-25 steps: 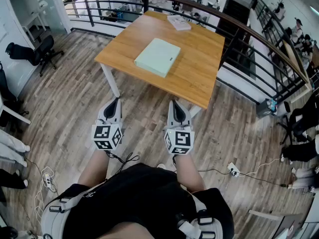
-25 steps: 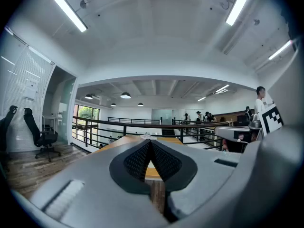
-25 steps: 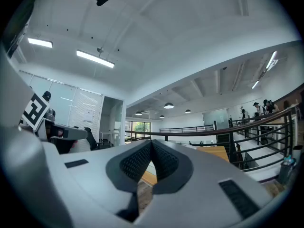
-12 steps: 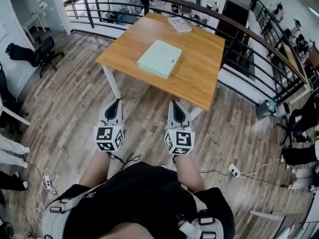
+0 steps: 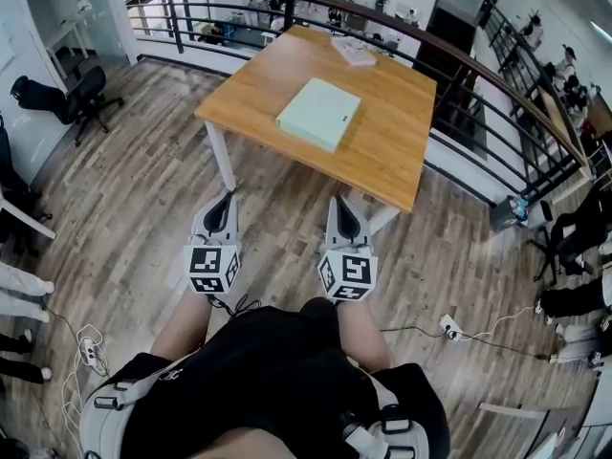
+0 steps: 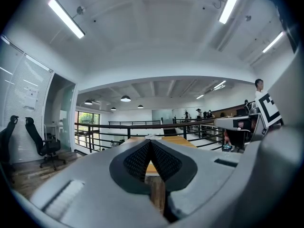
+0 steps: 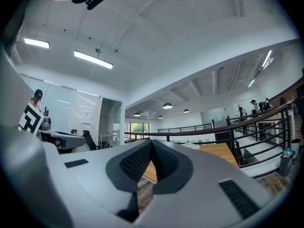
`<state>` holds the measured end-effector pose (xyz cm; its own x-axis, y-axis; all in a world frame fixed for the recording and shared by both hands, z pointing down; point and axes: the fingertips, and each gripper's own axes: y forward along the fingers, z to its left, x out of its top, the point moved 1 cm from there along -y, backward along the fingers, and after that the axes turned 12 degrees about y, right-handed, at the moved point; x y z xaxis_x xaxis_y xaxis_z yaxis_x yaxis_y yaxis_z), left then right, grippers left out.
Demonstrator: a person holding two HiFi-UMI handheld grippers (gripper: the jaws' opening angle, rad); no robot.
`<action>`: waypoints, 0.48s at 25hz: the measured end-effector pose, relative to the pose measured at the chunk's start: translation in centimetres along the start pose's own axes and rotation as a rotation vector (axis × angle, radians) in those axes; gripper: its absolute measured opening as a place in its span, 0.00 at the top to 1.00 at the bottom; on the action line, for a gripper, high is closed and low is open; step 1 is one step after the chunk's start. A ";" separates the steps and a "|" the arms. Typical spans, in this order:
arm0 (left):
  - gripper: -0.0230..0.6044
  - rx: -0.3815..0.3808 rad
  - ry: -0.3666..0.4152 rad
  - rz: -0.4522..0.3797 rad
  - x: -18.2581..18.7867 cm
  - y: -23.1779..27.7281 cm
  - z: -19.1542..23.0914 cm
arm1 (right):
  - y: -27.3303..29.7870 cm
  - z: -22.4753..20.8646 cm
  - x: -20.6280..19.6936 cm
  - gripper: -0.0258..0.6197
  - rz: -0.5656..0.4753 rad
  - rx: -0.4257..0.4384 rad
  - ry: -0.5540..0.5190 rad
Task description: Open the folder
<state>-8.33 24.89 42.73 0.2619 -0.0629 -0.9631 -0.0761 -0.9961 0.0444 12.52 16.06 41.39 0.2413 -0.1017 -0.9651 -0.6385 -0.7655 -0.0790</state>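
A pale green closed folder (image 5: 319,113) lies flat in the middle of a wooden table (image 5: 382,151) ahead of me. Both grippers are held level over the wooden floor, short of the table's near edge. My left gripper (image 5: 226,195) is shut with nothing in it, and its tips meet in the left gripper view (image 6: 151,141). My right gripper (image 5: 337,200) is shut and empty too, its tips closed together in the right gripper view (image 7: 151,142). The table top shows as a thin orange strip (image 6: 178,140) beyond the left jaws.
A second book or stack of papers (image 5: 354,50) lies at the table's far edge. A dark curved railing (image 5: 497,75) runs behind and to the right of the table. An office chair (image 5: 67,98) stands at far left. Cables and a power strip (image 5: 449,328) lie on the floor at right.
Both grippers have moved forward toward the table, staying side by side and shut. The table and folder now sit slightly further right and nearer in the head view.
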 end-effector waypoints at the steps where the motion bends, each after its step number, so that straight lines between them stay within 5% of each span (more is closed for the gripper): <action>1: 0.96 -0.002 -0.004 0.000 -0.3 -0.1 0.5 | 0.2 0.4 -0.2 0.95 -0.003 0.000 -0.003; 12: 0.96 0.014 0.003 0.012 -2.0 4.6 2.4 | 5.1 -2.5 -1.7 0.95 -0.006 -0.016 0.028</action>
<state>-11.51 20.58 44.21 0.2634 -0.0750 -0.9618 -0.0926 -0.9943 0.0522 10.66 10.78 43.29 0.2654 -0.1149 -0.9573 -0.6256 -0.7760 -0.0804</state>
